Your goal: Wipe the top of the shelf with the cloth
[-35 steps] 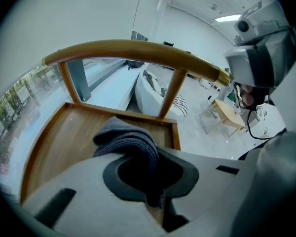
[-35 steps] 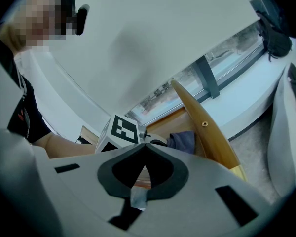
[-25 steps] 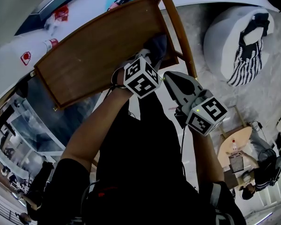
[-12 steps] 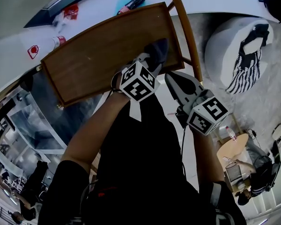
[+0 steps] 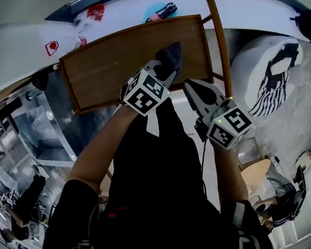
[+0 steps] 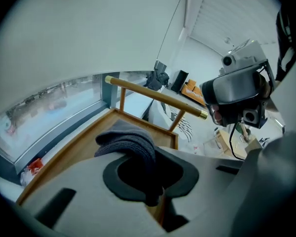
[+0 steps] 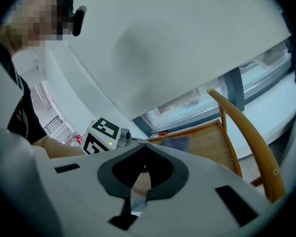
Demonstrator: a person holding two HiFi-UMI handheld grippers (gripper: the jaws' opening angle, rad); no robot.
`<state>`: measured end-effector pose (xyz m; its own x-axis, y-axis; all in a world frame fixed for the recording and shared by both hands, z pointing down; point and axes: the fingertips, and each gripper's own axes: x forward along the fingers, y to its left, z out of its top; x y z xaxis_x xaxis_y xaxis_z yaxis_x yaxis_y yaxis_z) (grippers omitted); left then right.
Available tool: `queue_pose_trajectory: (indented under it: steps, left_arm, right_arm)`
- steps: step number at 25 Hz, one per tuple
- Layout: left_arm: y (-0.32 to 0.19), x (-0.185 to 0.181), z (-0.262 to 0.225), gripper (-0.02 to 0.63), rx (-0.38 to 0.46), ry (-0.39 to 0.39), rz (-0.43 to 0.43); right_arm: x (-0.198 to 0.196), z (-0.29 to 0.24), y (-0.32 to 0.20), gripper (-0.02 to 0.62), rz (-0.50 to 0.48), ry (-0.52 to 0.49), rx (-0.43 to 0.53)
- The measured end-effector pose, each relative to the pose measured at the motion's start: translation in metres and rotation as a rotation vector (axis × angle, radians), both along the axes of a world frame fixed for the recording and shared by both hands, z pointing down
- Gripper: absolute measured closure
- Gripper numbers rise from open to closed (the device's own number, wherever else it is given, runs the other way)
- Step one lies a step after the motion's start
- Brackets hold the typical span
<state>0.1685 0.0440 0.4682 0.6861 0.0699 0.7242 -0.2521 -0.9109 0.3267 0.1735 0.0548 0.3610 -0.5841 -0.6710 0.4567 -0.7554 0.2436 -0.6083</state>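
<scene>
Cloth (image 5: 170, 56) sits pinched tight in the left gripper (image 5: 162, 67), over the right end of the wooden shelf top (image 5: 109, 61). To wipe well, I think it should press down flat and slide slowly into every corner; the right gripper (image 5: 192, 87), jaws together and empty, hangs beside the shelf's near edge. Cloth and gripper hide the wood below them, so I cannot tell if cloth and wood touch.

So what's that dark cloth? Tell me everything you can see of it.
The cloth is dark grey, soft and ribbed-looking, bunched into thick folds. The left gripper is shut on one end, and the rest drapes forward onto the wooden shelf top, toward its right side in the head view. Nothing else touches it.
</scene>
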Motion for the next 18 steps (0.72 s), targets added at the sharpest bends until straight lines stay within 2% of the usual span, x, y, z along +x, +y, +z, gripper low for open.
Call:
queue_pose_trajectory:
  steps: [8,18]
  left_arm:
    - [-0.018,-0.047,-0.032,0.557,0.035,0.028,-0.086]
    - [-0.047,-0.105,-0.091,0.557,0.12,0.089,-0.194]
  right_arm:
    - [-0.041,-0.021,-0.015,0.591,-0.062,0.01,0.041]
    - [-0.089,-0.056,-0.034,0.591,-0.143,0.026,0.115]
